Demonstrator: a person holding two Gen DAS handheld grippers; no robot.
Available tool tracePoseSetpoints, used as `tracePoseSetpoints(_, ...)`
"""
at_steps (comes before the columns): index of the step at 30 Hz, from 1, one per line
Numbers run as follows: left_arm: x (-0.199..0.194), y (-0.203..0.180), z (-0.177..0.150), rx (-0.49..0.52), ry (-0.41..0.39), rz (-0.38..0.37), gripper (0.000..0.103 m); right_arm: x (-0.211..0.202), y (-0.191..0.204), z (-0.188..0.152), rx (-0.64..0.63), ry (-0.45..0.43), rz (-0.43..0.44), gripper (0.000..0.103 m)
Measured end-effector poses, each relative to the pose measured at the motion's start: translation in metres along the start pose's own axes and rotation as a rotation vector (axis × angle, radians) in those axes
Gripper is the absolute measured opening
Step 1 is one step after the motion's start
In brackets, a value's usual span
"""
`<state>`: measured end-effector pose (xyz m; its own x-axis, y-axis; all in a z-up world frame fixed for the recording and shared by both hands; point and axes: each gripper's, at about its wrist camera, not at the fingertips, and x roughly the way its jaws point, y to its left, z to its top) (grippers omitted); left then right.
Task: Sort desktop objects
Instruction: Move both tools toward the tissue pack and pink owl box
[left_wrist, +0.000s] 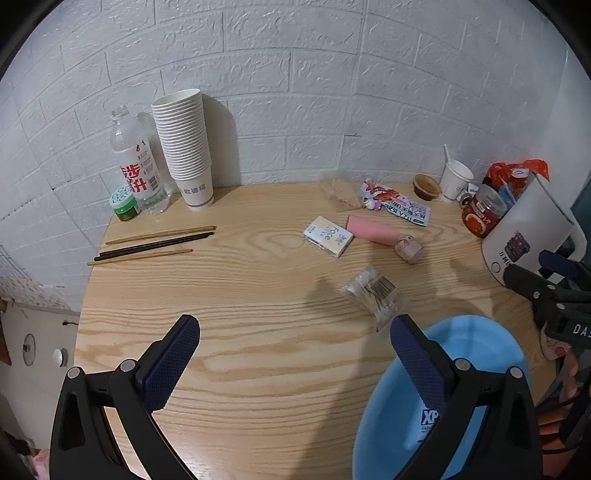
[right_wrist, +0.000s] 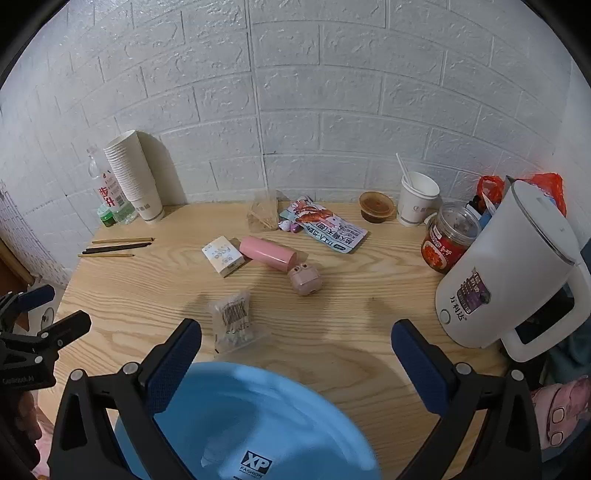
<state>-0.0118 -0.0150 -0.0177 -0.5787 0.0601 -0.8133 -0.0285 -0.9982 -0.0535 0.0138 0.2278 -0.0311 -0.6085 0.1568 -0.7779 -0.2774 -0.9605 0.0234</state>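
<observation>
1. the left gripper (left_wrist: 295, 354) hung over bare wood with its jaws spread wide and nothing between them; the right gripper (right_wrist: 295, 354) was just as wide and empty, above the far rim of the blue basin (right_wrist: 236, 417).
2. the basin sat at the near edge of the wooden table (right_wrist: 351, 317); only a small clear scrap showed inside it, beside the "xp" sticker.
3. just beyond the basin's rim lay a clear bag of cotton swabs (right_wrist: 234, 319), its long axis running away from the basin.
4. further out, a pink tube (right_wrist: 266, 254) lay on its side, slanting from far left to near right, between a small white box (right_wrist: 223, 256) and a pink pig-faced case (right_wrist: 305, 280).
5. three chopsticks (right_wrist: 116, 246) lay roughly parallel at the left, running left to right.
6. at the back right, a paper cup (right_wrist: 417, 201) held a white stick, a lidded sauce tub (right_wrist: 376, 206) held brown sauce, and a jar (right_wrist: 448, 238) stood touching the white kettle (right_wrist: 509, 273).
7. a stack of paper cups (right_wrist: 135, 177) stood at the back left.
</observation>
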Motion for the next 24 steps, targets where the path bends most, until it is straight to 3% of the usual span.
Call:
tracePoseSetpoints(16, 0.035, 0.013, 0.016, 0.070, 0.029, 0.011, 0.103, 0.029, -0.016, 0.011, -0.022, 0.043, -0.019, 0.103)
tracePoseSetpoints(24, 0.064, 0.006, 0.028, 0.133, 0.054, -0.052, 0.103, 0.049, -0.014, 0.034, -0.108, 0.051, -0.002, 0.103)
